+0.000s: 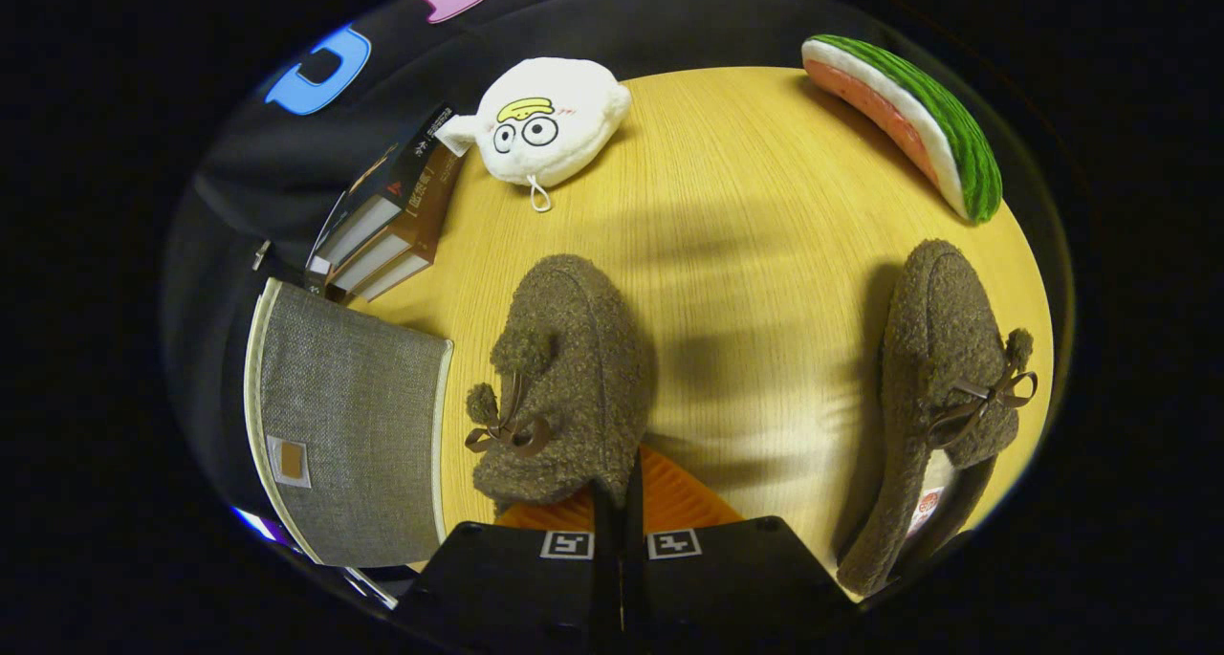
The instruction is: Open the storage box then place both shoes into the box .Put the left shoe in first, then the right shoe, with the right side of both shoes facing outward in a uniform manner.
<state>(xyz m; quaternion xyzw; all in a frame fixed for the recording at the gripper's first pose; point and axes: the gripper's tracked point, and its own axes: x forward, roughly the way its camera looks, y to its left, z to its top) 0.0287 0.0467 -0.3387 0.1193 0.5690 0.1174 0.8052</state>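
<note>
Gripper point(620, 502) fingers pressed together, gripping heel edge of one fuzzy brown shoe point(564, 378), toe pointing away over table point(755, 206). Judgement: carried toward storage box point(349, 425), grey fabric, at table's left edge, lid apparently folded open. Second shoe point(942, 387) lies near right edge, awaiting turn. Books point(382, 225), white plush toy point(550, 120), watermelon-slice cushion point(908, 120) line far edge, clear of path.
</note>
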